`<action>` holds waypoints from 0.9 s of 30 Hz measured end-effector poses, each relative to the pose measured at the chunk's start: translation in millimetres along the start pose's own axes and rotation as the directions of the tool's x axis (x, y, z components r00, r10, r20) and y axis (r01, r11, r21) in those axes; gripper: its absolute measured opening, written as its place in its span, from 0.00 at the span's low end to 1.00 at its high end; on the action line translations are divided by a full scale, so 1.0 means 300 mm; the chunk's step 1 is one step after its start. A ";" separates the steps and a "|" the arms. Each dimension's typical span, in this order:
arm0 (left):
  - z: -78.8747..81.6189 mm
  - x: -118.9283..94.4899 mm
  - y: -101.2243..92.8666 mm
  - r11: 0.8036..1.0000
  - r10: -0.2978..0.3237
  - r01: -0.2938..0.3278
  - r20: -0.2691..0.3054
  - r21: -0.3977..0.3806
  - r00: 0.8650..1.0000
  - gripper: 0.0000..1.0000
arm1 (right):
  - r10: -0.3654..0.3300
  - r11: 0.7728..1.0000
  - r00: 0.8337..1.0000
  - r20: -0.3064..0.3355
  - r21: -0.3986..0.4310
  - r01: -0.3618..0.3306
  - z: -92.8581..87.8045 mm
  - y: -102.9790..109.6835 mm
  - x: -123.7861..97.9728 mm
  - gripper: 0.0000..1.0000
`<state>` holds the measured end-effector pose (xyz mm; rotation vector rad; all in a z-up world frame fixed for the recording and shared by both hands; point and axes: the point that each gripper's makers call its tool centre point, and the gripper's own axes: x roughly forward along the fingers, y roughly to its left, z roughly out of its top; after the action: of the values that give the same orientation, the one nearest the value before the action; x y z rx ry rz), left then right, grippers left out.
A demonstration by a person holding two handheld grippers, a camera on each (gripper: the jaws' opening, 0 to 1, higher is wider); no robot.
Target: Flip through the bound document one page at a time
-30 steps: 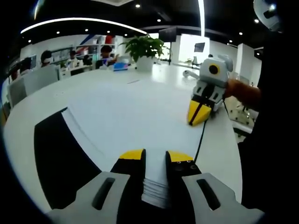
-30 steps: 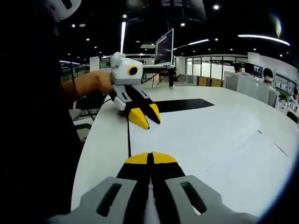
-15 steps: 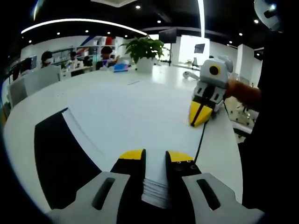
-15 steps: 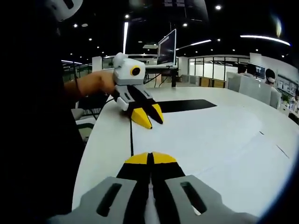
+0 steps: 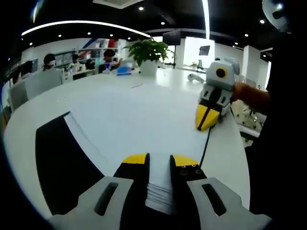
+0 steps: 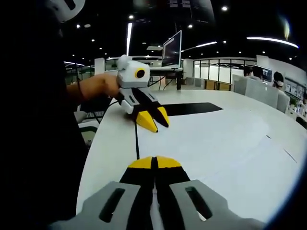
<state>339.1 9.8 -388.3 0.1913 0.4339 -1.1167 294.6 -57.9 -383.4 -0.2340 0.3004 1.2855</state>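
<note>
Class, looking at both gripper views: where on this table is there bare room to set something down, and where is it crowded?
Free: white table between the bound document and the potted plant. Also the table strip beyond the document's far edge. Crowded: the near corner, where the left gripper and right gripper work the pages.

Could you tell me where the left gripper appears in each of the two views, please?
Left gripper view: the left gripper rises from the bottom centre, its own, astride the white pages.
Right gripper view: it enters at upper left, yellow tips down on the page.
Shared landmark: the black cover of the bound document.
</note>
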 end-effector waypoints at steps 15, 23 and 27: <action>0.001 -0.002 -0.008 1.000 -0.008 0.007 0.032 0.029 0.999 0.22 | 0.012 1.000 1.000 -0.005 0.009 -0.012 0.002 0.004 -0.002 0.02; 0.003 -0.017 -0.045 0.989 -0.079 0.077 0.007 0.129 0.997 0.23 | 0.007 1.000 1.000 0.014 0.025 -0.008 0.026 0.000 -0.010 0.02; 0.057 -0.062 -0.056 0.985 -0.103 0.095 0.045 0.143 0.994 0.23 | -0.041 0.999 0.998 0.039 0.034 0.040 0.060 -0.034 -0.041 0.02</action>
<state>321.4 11.8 -363.7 0.2665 0.3212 -1.2484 302.8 -65.7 -362.0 -0.1855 0.2813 1.2425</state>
